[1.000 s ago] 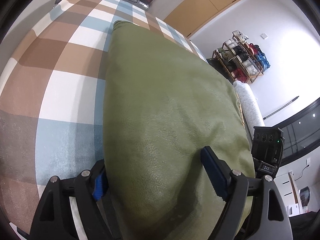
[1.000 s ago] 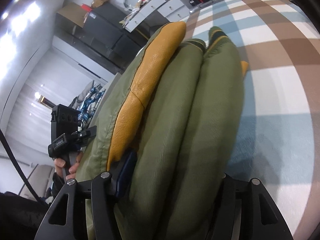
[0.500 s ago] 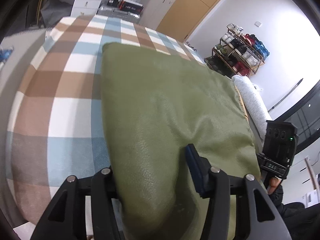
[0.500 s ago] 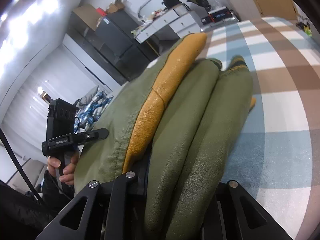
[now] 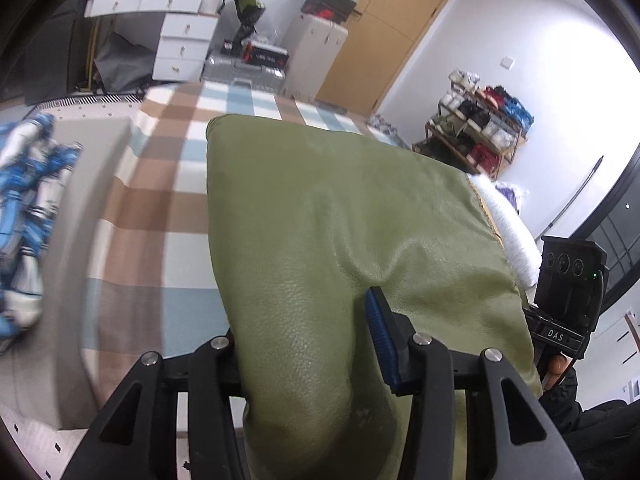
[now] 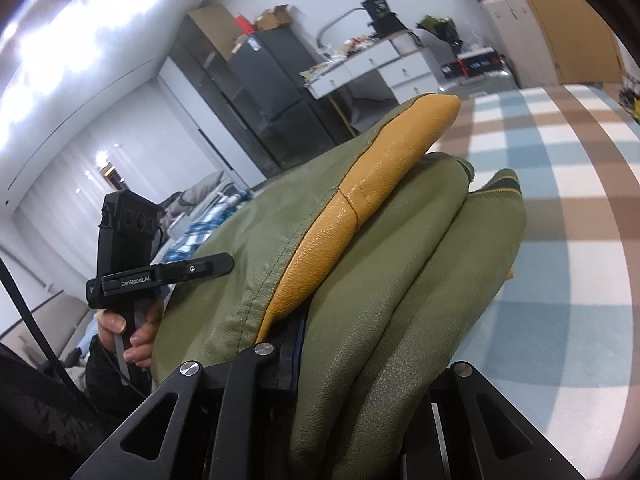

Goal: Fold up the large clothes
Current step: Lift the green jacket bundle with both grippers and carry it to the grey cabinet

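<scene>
Right, the green jacket (image 5: 340, 248) is already folded into a thick bundle w/ sleeves stacked and the mustard panel (image 6: 360, 216) showing along one edge; its far end rests on the checked blanket (image 5: 160, 208), near end is raised in both your grippers. Left gripper (image 5: 308, 356) has been closing its jaws, and its blue pad (image 5: 378, 328) is dug into the leather, so it's clamped on the near left part of the bundle. Right gripper (image 6: 360, 364) has closed too, biting the stacked layers just under the mustard panel.

To do this step well, I'd say: bring both hands up together, level, so the layers don't slide apart. Leather looks slick and heavy, so grip deep, not at the edge. Carry the near end over toward the far end in one arc, land it square on the blanket, then let go. Watch the sleeve cuffs (image 6: 496, 184) at the far end; they could splay. Pile of blue-and-white clothes (image 5: 28, 220) sits well apart on the left, no issue.
</scene>
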Motion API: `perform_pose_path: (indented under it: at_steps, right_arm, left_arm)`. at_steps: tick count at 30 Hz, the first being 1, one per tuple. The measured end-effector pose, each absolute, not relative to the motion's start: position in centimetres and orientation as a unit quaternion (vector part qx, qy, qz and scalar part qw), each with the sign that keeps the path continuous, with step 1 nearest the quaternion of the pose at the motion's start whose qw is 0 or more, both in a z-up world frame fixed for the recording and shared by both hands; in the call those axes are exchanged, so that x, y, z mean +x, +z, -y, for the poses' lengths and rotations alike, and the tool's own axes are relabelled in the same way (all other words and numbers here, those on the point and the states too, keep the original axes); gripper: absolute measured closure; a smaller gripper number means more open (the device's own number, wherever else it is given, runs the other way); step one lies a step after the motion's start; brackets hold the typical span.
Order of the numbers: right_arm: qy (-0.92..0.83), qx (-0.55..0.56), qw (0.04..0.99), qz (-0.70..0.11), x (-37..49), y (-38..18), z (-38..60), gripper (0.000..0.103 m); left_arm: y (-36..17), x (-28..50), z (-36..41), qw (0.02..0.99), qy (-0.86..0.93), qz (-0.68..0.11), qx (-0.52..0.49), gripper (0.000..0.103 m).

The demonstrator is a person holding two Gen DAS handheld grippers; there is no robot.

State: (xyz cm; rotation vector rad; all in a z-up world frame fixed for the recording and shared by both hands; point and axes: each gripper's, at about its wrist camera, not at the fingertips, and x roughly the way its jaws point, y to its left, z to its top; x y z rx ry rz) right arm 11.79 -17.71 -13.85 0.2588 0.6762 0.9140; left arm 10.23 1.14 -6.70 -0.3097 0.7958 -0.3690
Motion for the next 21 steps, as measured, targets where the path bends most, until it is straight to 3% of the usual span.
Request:
perform_pose_path:
  at_steps: [13,21]
  right_arm:
    - [0.529,0.081,0.809,-0.245,12.2,-5.2,4.6,0.087]
    - [0.577,0.101,0.774,-0.240,15.6,-5.2,-6.9,0.087]
  left_arm:
    - [0.7,7.3,-11.8,0.932,-0.103,-0.316,-0.142,0.062]
    - [2.0,9.6,-19.3,0.934,-0.043,-0.339,-0.102,0.062]
